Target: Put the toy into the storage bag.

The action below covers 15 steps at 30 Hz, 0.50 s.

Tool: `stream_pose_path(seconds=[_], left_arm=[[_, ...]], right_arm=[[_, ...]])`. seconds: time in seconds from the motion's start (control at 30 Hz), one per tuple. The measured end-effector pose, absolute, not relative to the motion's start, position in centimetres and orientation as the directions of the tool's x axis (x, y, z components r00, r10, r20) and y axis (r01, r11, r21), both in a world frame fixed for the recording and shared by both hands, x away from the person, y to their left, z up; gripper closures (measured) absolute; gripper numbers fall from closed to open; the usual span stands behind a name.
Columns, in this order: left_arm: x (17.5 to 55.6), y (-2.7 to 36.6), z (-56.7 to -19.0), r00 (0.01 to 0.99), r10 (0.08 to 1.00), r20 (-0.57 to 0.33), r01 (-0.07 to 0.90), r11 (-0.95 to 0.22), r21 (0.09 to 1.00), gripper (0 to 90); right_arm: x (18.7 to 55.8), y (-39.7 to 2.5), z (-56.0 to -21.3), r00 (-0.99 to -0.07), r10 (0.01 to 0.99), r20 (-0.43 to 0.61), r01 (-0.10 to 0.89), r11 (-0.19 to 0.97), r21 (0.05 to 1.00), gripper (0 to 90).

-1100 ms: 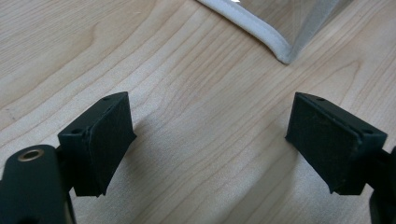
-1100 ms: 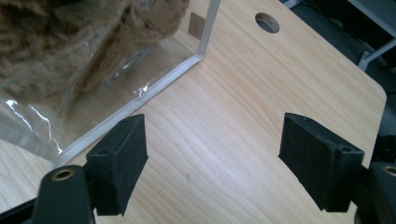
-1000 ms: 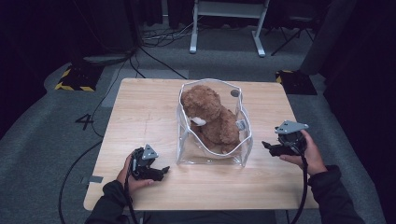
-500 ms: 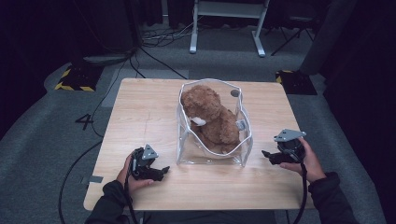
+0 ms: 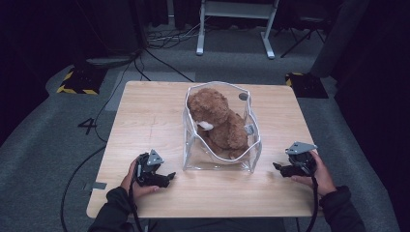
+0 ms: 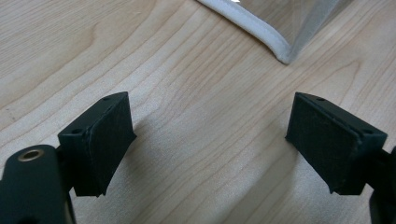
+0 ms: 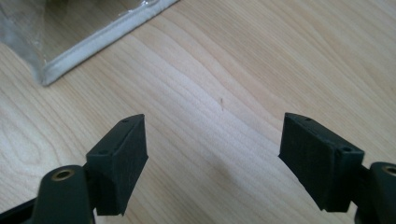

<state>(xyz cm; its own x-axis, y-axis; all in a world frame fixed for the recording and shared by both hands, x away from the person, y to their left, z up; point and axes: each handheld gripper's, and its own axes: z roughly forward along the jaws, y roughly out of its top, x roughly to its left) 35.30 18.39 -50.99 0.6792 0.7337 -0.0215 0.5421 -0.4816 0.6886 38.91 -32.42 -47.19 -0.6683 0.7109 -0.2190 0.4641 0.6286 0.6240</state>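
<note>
A brown teddy bear (image 5: 217, 121) sits inside a clear plastic bag with white piping (image 5: 220, 162) in the middle of the wooden table (image 5: 145, 116). My left gripper (image 5: 167, 178) rests on the table at the bag's front left, open and empty. In the left gripper view (image 6: 210, 144) the bag's white-edged corner (image 6: 275, 46) lies just ahead. My right gripper (image 5: 278, 167) sits low at the bag's front right, open and empty. The right gripper view (image 7: 212, 161) has the bag's corner (image 7: 70, 58) at upper left.
A small dark disc (image 5: 243, 96) lies on the table behind the bag. Beyond the table stand a white metal frame (image 5: 234, 24), floor cables (image 5: 164, 46) and yellow-black striped blocks (image 5: 77, 79). Grey carpet surrounds the table.
My right gripper has dropped toward the table and come nearer the front edge. The left gripper, bag and bear have stayed put.
</note>
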Motion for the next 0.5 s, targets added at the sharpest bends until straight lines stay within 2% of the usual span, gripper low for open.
stream_pose_path(seconds=[0.5], left_arm=[[35.3,18.4,-51.0,0.679,0.734,-0.022,0.542,-0.481,0.689,14.7]], right_arm=[[37.8,-35.3,-49.4,-0.66,0.733,-0.166,0.478,0.58,0.66,23.5]])
